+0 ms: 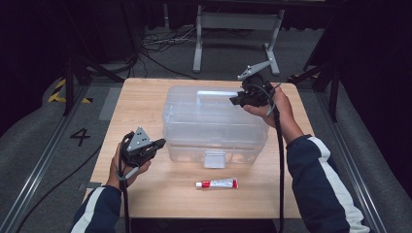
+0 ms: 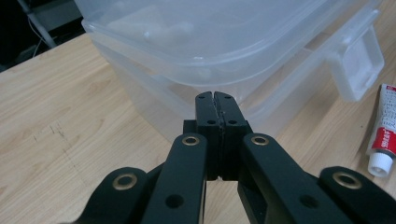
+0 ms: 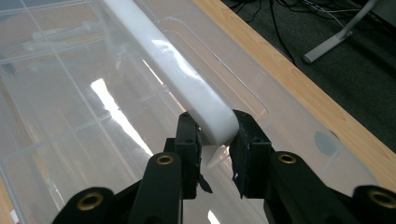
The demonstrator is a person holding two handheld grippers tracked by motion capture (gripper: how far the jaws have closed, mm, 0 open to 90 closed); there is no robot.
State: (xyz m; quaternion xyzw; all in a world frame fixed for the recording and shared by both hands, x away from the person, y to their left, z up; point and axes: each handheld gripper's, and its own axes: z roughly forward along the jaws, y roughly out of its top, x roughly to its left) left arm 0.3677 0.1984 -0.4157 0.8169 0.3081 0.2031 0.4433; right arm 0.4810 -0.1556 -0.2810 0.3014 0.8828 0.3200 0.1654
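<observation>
Right gripper clamped on the box's white handle; left gripper closed and idle beside the box.

High view: the clear storage box (image 1: 214, 124) sits mid-frame on the wooden table (image 1: 145, 97), its long axis running left to right. The right gripper (image 1: 239, 99) meets the lid at the box's upper right; the left gripper (image 1: 160, 142), jaws together, hangs just off the lower left corner. A glue tube (image 1: 217, 183) lies apart at the bottom, so there is bare table in front.
Left gripper view: the closed, empty jaws point at the box's near corner (image 2: 187, 93); the front latch (image 2: 357, 65) is at right, the tube (image 2: 384, 135) at the right edge.
Right gripper view: the jaws pinch the rounded end of the white handle (image 3: 187, 81), which runs up toward the upper left; the table edge (image 3: 299, 84) is near at right, so I judge upward the free way.
</observation>
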